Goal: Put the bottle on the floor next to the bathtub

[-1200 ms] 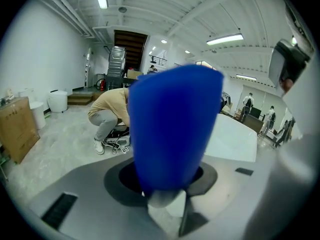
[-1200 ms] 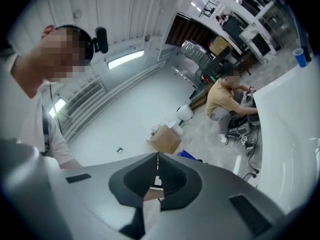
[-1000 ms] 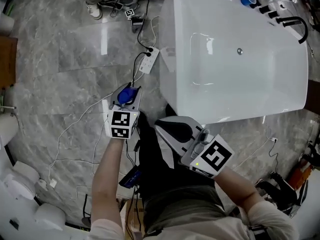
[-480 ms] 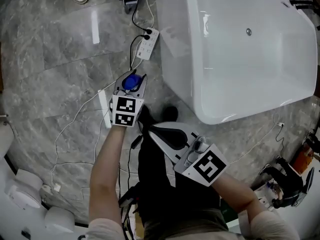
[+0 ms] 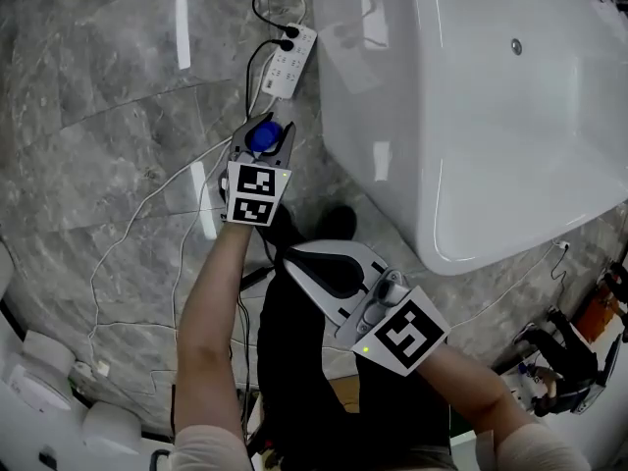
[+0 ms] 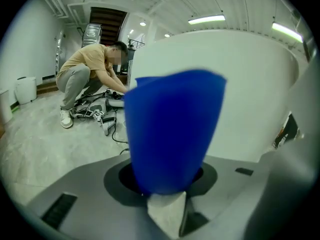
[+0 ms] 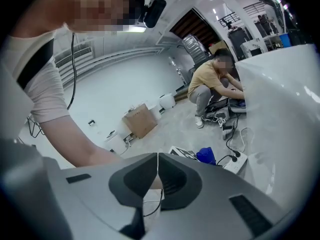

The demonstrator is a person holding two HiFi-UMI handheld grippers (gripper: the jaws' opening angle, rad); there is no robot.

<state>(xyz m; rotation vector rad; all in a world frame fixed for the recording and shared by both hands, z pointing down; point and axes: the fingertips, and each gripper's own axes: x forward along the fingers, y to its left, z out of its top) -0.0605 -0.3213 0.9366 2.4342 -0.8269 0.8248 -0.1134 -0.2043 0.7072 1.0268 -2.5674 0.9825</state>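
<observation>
A blue bottle (image 5: 261, 137) is held upright in my left gripper (image 5: 263, 131), above the grey marble floor (image 5: 108, 116) just left of the white bathtub (image 5: 471, 116). In the left gripper view the bottle (image 6: 172, 129) fills the middle, gripped between the jaws of that gripper (image 6: 167, 189), with the bathtub wall (image 6: 250, 94) right behind it. My right gripper (image 5: 294, 255) hovers lower in the head view, near the wearer's body, shut with nothing in it. Its jaws (image 7: 157, 171) meet in a thin line, and the bottle (image 7: 206, 155) shows beyond them.
A white power strip (image 5: 287, 62) with cables lies on the floor close to the tub's corner. Thin white cables (image 5: 147, 204) run across the floor. A dark shoe (image 5: 334, 226) stands below the bottle. Another person (image 6: 90, 79) crouches far off. A cardboard box (image 7: 140, 120) stands further away.
Both grippers have sunk toward the floor, the left one carrying the bottle. The tub and the floor look larger and nearer. The power strip has slid up the head view.
</observation>
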